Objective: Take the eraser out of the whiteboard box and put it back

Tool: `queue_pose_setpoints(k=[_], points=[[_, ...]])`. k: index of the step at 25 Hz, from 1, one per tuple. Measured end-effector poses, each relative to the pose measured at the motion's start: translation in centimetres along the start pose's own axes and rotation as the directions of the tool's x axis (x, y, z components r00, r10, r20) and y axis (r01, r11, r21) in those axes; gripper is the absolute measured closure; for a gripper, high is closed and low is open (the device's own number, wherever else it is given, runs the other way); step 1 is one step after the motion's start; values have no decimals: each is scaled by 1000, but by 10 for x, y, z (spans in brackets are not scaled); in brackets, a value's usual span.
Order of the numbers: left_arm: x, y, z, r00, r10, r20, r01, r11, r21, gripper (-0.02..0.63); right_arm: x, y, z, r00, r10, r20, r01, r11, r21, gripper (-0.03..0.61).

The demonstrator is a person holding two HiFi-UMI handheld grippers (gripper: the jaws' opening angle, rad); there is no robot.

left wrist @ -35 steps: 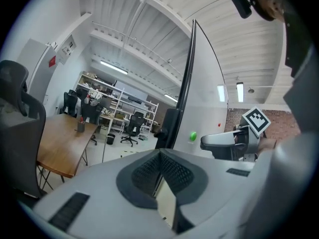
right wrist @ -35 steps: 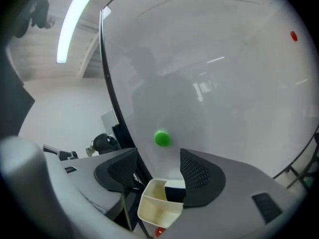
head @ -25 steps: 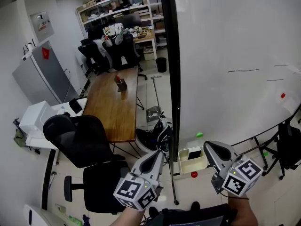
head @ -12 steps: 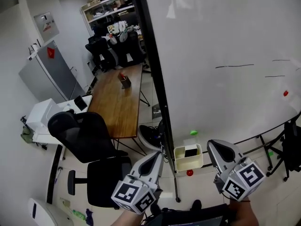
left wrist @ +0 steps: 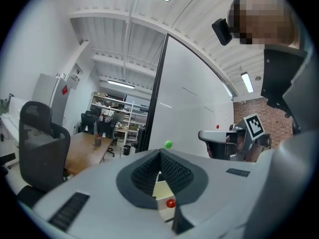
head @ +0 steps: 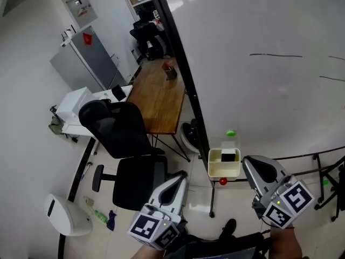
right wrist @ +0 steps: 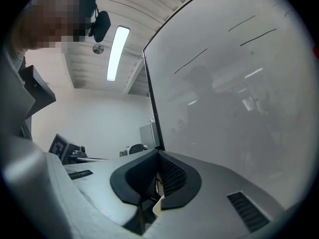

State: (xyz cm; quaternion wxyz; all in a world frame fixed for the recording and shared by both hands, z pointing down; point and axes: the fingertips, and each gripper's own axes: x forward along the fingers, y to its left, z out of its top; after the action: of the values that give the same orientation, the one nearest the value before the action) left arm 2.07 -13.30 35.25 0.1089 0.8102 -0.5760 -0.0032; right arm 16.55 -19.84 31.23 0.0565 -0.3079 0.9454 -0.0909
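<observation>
With both pairs of jaws together and empty, the eraser [head: 229, 156] in the whiteboard box [head: 222, 172] lies at nine o'clock of the nearer right gripper [head: 248, 162] and two o'clock of the left gripper [head: 183, 175].

Head downward, gripper views level (sharing whiteboard [head: 269, 90])

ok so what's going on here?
A person faces the whiteboard with a gripper in each hand. The left gripper and right gripper are both shut and empty, short of the cream box at the board's lower edge. The dark eraser sits in the box, untouched.
</observation>
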Motion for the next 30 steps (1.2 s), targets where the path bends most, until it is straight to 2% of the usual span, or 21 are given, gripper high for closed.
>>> queue_pose_setpoints(k=[6,11,15,19,22,26,28,30], points=[[-78,11,-5,998,2,60,-4,999,32,586,-3,79,-23,999,34,-1,-34,999,-14,563],[-187,31,-20,998,-24,55,23,1000,21,586,-30,175,-49,999,-44,0,44,998,33,563],[-255,62,-39,996,-39,75,42,998,-38,588,-50,242,-72,995,-103,-7,103,995,-6,563],[-297,7,-45,988,-136,70,139,990,-38,587,-129,284,-61,981,-193,-5,192,981,-23,563],[-320,-30,-36,979,-187,87,190,981,-30,587,-166,306,-50,976,-219,-5,218,975,-50,563],[-337,-69,-35,978,-181,105,186,982,-32,588,-211,309,-40,973,-232,-1,232,971,-56,563],[-341,-90,-35,981,-164,104,170,984,-59,586,-233,308,-34,977,-215,-14,213,975,-63,563],[-343,-112,-36,981,-168,99,174,983,-51,586,-252,309,-31,980,-198,-22,196,978,-76,563]])
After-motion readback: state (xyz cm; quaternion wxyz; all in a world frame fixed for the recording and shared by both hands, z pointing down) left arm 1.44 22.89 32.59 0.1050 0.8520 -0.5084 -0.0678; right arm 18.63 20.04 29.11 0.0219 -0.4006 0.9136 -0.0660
